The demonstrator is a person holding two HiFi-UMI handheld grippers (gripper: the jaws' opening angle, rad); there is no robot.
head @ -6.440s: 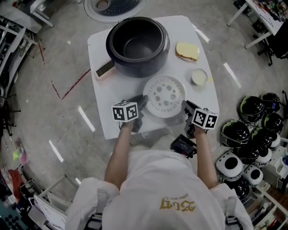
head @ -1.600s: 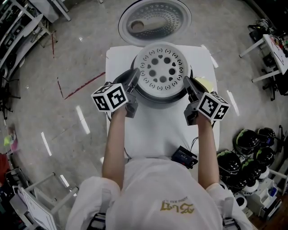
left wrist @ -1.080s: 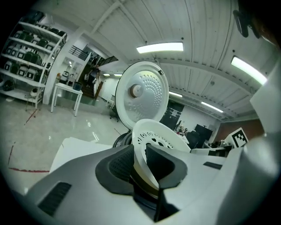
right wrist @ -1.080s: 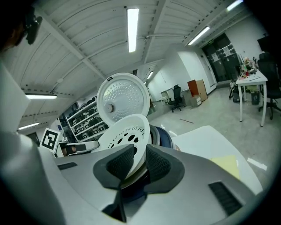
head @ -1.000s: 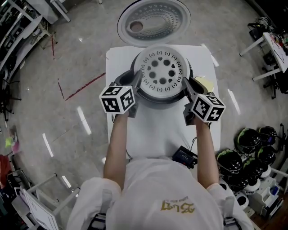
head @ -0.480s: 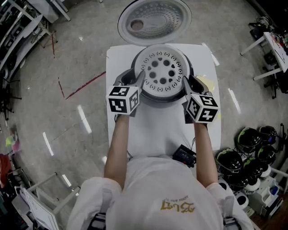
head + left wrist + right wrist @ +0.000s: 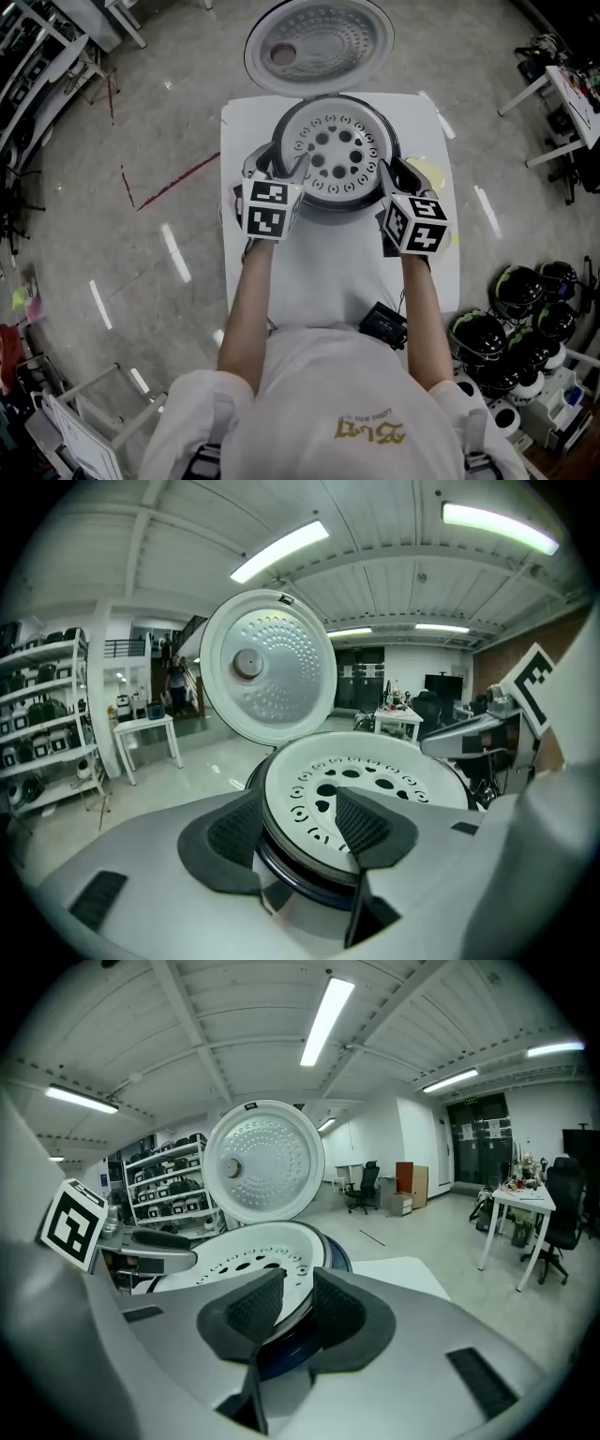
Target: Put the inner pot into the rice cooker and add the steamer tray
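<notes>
The white perforated steamer tray (image 7: 336, 155) lies level in the dark inner pot (image 7: 291, 878), inside the rice cooker (image 7: 392, 141). The cooker's round lid (image 7: 319, 42) stands open behind it. My left gripper (image 7: 292, 171) is at the tray's left rim. In the left gripper view its jaws (image 7: 298, 822) stand wide, have just been opening, and straddle the tray (image 7: 375, 780) without pressing. My right gripper (image 7: 386, 176) is at the right rim. In the right gripper view its jaws (image 7: 298, 1302) have just been closing a little, with the tray (image 7: 244, 1251) edge and pot rim loose between them.
The cooker stands at the far end of a small white table (image 7: 328, 272). A pale yellow object (image 7: 433, 173) lies right of it. A black device (image 7: 384, 325) sits at the table's near edge. Several round appliances (image 7: 525, 300) crowd the floor at the right.
The tray has sunk from just above the cooker into the pot. The left gripper's cube has rolled and its jaws have spread off the rim. The right gripper has rolled slightly.
</notes>
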